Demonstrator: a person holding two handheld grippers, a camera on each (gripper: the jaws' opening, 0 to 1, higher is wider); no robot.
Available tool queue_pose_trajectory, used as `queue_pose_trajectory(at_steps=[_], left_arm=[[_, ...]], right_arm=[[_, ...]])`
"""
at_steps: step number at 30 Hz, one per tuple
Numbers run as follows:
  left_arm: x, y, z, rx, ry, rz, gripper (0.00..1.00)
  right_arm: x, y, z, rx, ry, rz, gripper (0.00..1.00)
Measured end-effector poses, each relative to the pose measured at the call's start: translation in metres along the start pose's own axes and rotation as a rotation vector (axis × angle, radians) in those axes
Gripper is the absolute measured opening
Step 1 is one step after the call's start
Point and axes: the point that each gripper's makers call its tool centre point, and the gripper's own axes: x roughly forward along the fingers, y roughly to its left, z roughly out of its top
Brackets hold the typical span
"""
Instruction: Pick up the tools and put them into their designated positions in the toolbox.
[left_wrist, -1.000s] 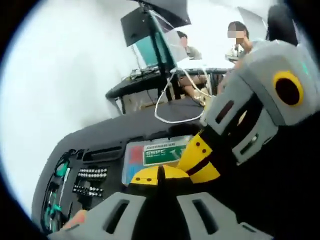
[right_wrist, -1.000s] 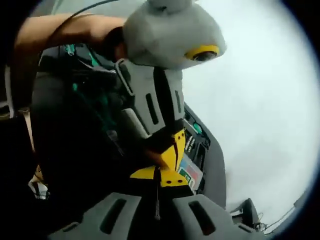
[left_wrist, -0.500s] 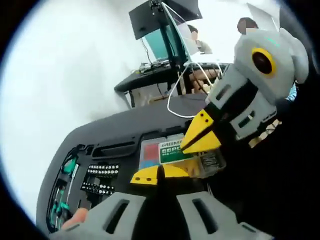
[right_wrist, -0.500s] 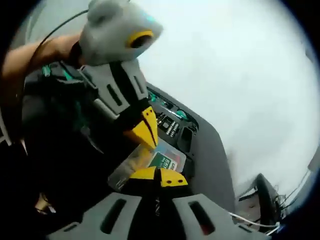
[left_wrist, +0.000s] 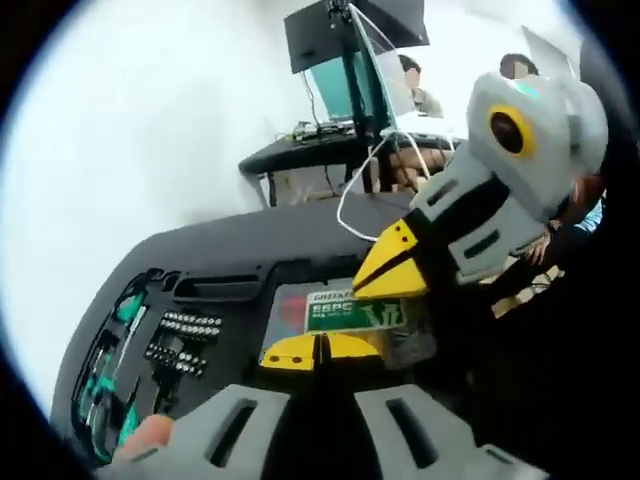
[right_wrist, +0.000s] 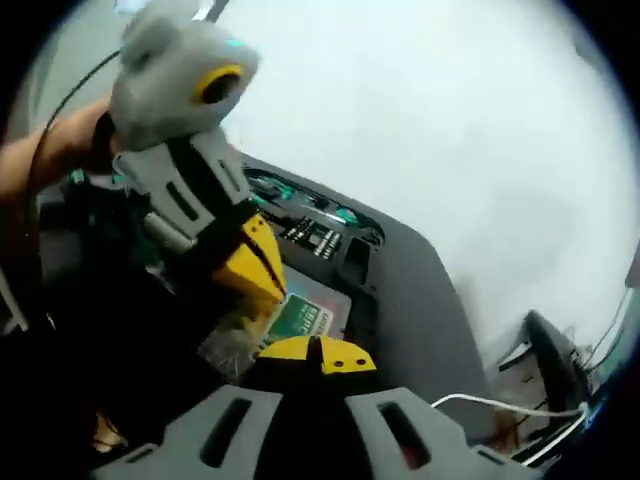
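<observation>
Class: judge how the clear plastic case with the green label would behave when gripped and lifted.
The clear plastic case looks rigid and flat, so it probably holds its shape. Its smooth faces may slip between the fingers. Small parts seem to show through it, so they could rattle or shift if tilted.

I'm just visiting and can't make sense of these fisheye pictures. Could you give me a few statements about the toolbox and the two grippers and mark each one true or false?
1. The toolbox is dark grey. True.
2. A clear case with a green label lies between the two grippers' yellow tips. True.
3. The left gripper has its yellow tips spread wide apart. False: they meet.
4. Rows of screwdriver bits sit in the toolbox. True.
5. The tools at the toolbox's edge have red handles. False: the handles are green.
6. The right gripper is far from the left one. False: they are close together.
</observation>
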Motion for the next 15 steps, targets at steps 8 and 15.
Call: queue_pose_trajectory(at_steps=[8, 15], left_arm=[[-0.11, 0.053, 0.0, -0.239, -0.245, 0.312, 0.07], [-0.265, 0.071, -0.038, -0.39, -0.434, 0.621, 0.16]], right_arm=[[0.004, 0.002, 0.0, 0.09, -0.022, 0.036, 0.0], [-0.014, -0.019, 0.024, 0.172, -0.216, -0.008, 0.05]])
